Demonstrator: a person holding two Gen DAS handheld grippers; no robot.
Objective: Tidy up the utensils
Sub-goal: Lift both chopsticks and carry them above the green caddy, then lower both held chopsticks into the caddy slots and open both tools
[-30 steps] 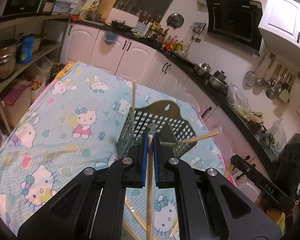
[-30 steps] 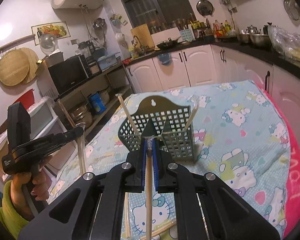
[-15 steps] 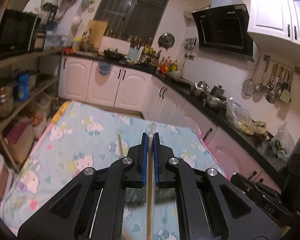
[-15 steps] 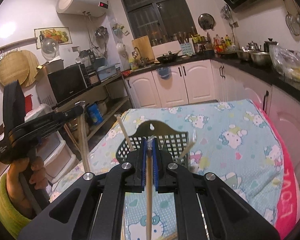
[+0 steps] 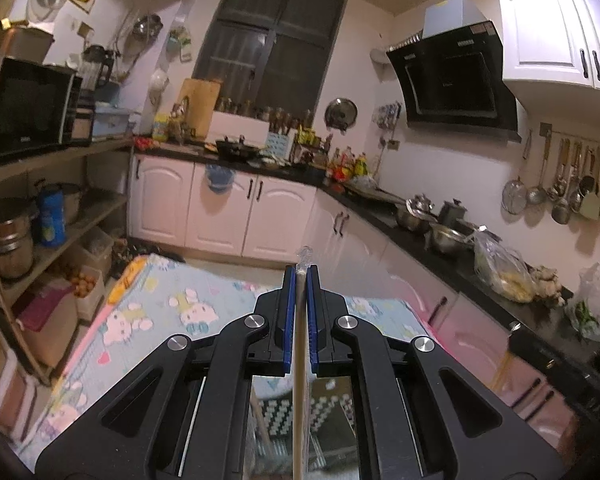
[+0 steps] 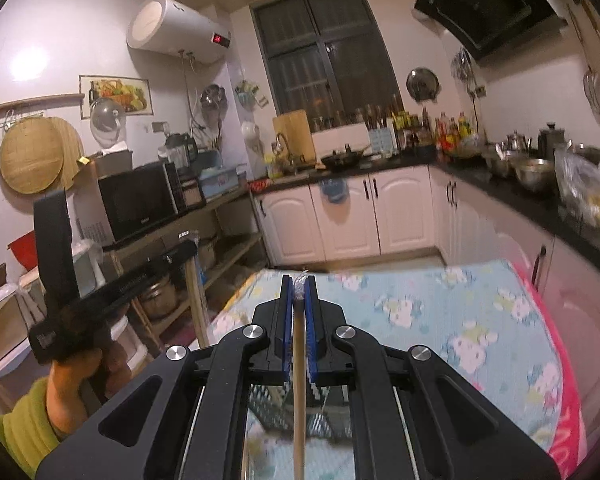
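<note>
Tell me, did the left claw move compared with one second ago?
Yes. The left claw rose: the grid utensil basket, earlier ahead of its tips, now lies low beneath them.

Green utensil basket (image 6: pixel 276 408) mostly hidden behind both gripper bodies; each held chopstick (image 5: pixel 299 392) cut off below.

A dark window (image 5: pixel 270 46) is sitting in the far wall of a warmly lit kitchen. Below it, white cabinets (image 5: pixel 224 210) are running under a black countertop (image 5: pixel 384 204) that is turning along the right wall. Right of the window, a black range hood (image 5: pixel 454 80) is hanging. Left of the window, a microwave (image 5: pixel 28 106) is resting on open shelving, and a white water heater (image 6: pixel 178 28) is mounted high.
</note>
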